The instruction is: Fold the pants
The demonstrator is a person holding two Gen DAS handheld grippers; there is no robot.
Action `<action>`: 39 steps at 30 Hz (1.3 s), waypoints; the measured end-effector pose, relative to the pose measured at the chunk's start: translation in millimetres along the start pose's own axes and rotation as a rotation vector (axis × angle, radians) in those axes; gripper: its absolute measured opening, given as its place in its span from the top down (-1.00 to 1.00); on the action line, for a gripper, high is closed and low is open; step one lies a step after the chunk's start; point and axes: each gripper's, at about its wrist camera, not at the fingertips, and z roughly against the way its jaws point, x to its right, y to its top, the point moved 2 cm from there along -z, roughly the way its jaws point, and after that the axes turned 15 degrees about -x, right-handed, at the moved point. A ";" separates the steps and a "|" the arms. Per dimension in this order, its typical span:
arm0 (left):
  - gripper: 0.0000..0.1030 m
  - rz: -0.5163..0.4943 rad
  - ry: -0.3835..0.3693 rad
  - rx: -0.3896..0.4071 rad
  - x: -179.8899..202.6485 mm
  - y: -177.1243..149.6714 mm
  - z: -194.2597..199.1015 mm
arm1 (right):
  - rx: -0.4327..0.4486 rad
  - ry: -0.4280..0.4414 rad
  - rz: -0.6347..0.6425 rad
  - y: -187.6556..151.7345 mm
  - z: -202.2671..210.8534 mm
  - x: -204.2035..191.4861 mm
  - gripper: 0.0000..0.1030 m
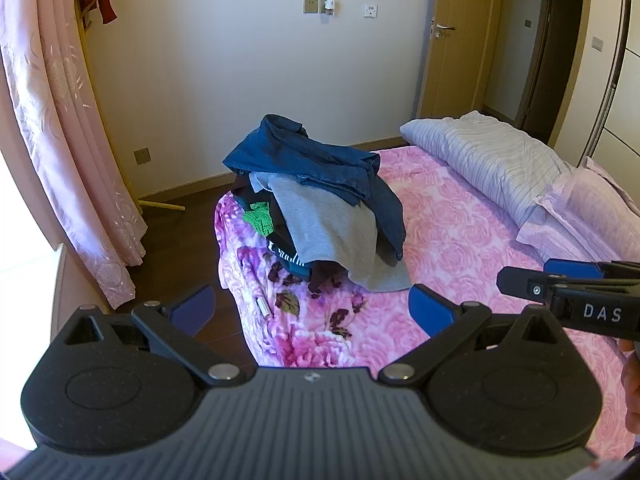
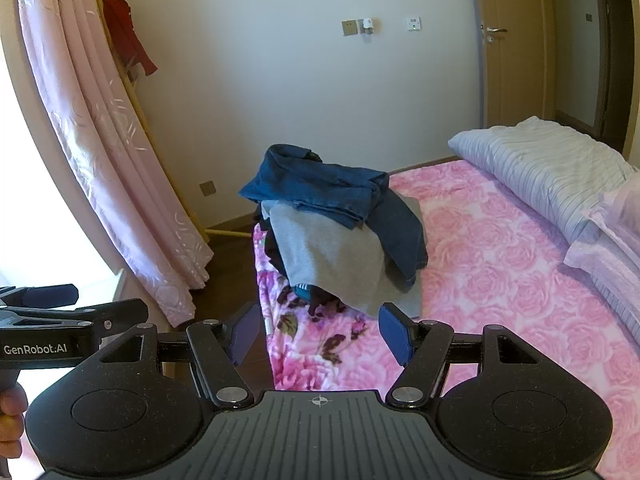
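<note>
A: Scene, left to right. Pink patterned curtain (image 1: 60,140) by the window, dark wood floor below it. Then the near-left corner of the bed (image 1: 460,240), pink rose-print sheet, and on that corner a heap of clothes (image 1: 320,216).

B: Where are the pants?

A: Top of the heap. Dark blue denim pants (image 1: 304,156), bunched, one part hanging down the heap's right side. Right under them a grey knit garment (image 1: 332,236). Below that, dark items and a green knit piece (image 1: 258,218) poking out on the left (can't tell what those are).

B: Grippers?

A: Left gripper (image 1: 312,308): blue-padded jaws spread wide, nothing between them, short of the heap. Right gripper (image 2: 316,332): same, jaws apart and empty, just beside the left one. Neither touches cloth.

B: So step in hand is the pick.

A: My read, yes. Take the denim only. Grab high on the bunched top fold, away from the grey layer, or the grey will likely come up with it.

B: One gripper or two?

A: Two. Left on the upper-left bunch, right on the hanging part at the right. Lift straight up until it clears the heap, then carry it right.

B: Room to fold?

A: Open sheet to the right of the heap, before the striped grey-lilac folded quilt (image 1: 488,160). Lay it flat there (waistband not identifiable yet, find it once lifted).

B: Risk?

A: Heap sits at the bed's corner. A sideways drag could tip things onto the floor.
</note>
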 end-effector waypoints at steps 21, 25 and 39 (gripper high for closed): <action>-0.98 0.002 0.005 -0.006 -1.3 4.8 -5.8 | -0.005 0.009 -0.003 5.1 -8.2 1.9 -0.23; -0.98 0.003 0.009 -0.009 -4.7 8.2 -5.8 | -0.008 0.017 -0.004 9.5 -11.6 1.1 -0.23; -0.98 0.019 0.019 -0.032 -17.1 24.4 -16.2 | -0.030 0.029 -0.004 26.1 -28.6 0.4 -0.23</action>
